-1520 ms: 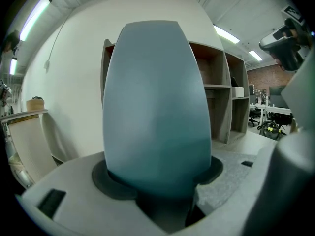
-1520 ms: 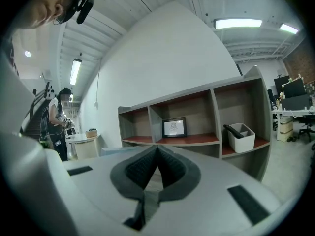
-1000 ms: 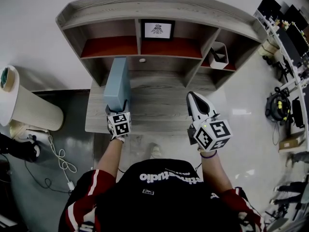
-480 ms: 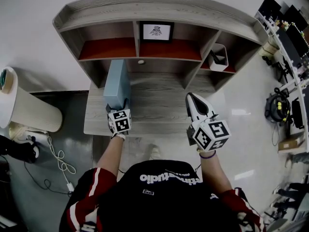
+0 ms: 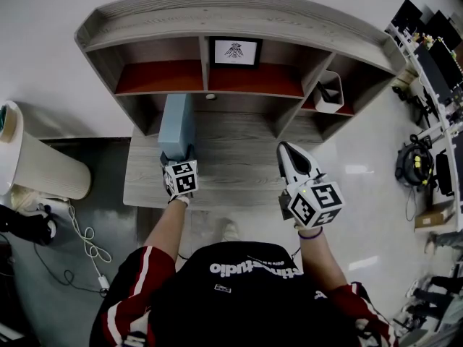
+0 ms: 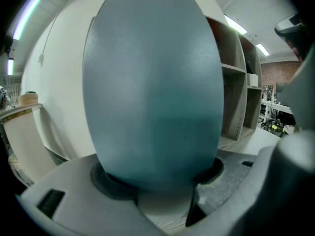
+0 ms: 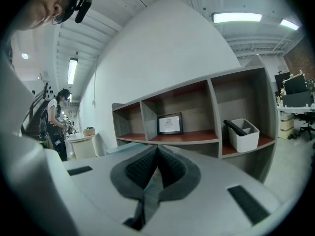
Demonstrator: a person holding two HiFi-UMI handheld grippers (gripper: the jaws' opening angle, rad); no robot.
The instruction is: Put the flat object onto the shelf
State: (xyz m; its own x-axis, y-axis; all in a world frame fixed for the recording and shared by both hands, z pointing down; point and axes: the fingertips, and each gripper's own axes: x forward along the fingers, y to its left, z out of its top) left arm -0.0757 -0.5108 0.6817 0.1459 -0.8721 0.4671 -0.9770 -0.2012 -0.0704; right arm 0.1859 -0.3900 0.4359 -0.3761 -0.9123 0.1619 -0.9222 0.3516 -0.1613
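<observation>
A flat blue-grey board [image 5: 176, 125] stands on edge, held at its near end by my left gripper [image 5: 178, 162], whose jaws are shut on it. In the left gripper view the blue-grey board [image 6: 152, 82] fills most of the picture, clamped between the pads. It points toward the left bay of the wooden shelf unit [image 5: 159, 78] at the back of the desk. My right gripper [image 5: 289, 152] hovers over the desk's right part, jaws shut with nothing between them; its own view shows the right gripper [image 7: 156, 151] facing the shelf [image 7: 187, 136].
A framed picture [image 5: 235, 51] stands in the middle bay and a white bin [image 5: 326, 87] holding a dark tool sits in the right bay. A beige round bin [image 5: 36, 161] stands left of the desk [image 5: 231, 165]. Cables lie on the floor at left, cluttered benches at far right.
The left gripper with the board has shifted slightly forward and right toward the shelf. The right gripper has barely moved.
</observation>
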